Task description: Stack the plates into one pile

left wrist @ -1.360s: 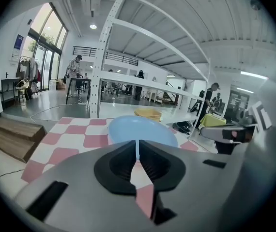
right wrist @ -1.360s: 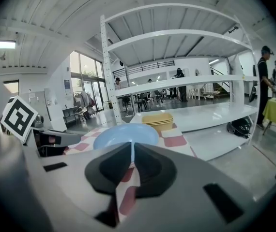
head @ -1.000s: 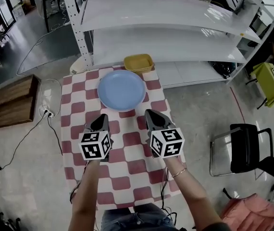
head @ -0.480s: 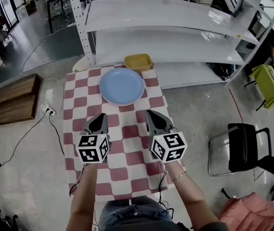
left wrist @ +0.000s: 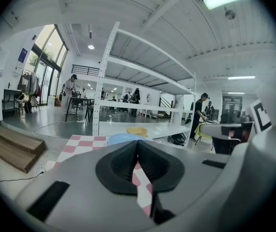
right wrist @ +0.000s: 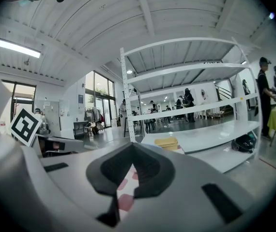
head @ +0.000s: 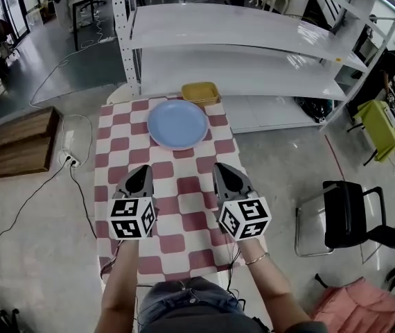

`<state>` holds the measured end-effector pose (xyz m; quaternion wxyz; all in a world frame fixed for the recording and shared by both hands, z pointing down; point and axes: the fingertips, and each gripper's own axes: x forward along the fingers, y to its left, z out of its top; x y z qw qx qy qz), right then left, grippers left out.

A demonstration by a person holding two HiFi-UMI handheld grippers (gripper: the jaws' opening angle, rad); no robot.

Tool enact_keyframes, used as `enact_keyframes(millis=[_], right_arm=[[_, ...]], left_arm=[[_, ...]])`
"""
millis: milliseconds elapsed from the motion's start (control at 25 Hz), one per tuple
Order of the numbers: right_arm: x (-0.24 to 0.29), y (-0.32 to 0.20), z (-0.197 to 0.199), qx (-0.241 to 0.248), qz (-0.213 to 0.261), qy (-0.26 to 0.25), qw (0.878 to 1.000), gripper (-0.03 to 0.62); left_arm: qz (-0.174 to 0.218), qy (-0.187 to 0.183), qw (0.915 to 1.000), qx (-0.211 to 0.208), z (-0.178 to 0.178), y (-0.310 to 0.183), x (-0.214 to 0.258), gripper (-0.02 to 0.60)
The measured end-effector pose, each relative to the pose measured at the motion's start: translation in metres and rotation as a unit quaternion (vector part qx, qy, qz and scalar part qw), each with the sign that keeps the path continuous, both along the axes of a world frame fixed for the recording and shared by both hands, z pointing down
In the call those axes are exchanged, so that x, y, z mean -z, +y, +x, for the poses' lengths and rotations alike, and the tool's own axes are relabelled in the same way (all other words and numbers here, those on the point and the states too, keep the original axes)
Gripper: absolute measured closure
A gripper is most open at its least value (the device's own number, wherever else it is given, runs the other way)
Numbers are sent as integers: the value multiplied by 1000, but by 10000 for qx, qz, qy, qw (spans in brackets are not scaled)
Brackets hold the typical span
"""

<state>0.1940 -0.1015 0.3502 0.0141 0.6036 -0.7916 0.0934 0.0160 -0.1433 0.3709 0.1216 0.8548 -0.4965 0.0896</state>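
Note:
A blue plate (head: 177, 124) lies on the far part of the red-and-white checked table (head: 114, 151). A small stack of yellow plates (head: 199, 93) sits just behind it at the table's far edge. My left gripper (head: 141, 174) and right gripper (head: 223, 170) hover side by side over the table's near half, well short of the blue plate. Both are shut with nothing between the jaws. In the left gripper view, the blue plate (left wrist: 123, 139) and yellow plates (left wrist: 137, 131) show beyond the closed left gripper (left wrist: 138, 141). The right gripper view shows the yellow plates (right wrist: 166, 143) past the closed right gripper (right wrist: 132, 145).
A white metal shelving rack (head: 239, 54) stands right behind the table. A black chair (head: 350, 214) is on the floor to the right. Wooden steps (head: 17, 144) and a power strip with cables (head: 69, 161) lie to the left.
Both grippers have drawn back toward me and risen, so the gap to the blue plate has grown. The plates have stayed where they were.

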Motion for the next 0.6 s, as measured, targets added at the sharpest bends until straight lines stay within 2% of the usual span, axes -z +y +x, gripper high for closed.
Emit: enact_keyframes(millis=[240,600], right_arm=[[9,23,-7,-40,98,-106,9999,585],[8,39,-13,-86,55,-8,9999,585]], left_arm=[[44,118,9999,-32,-13,24,8,565],[30,140,9998,-144,-24,35,10,565]])
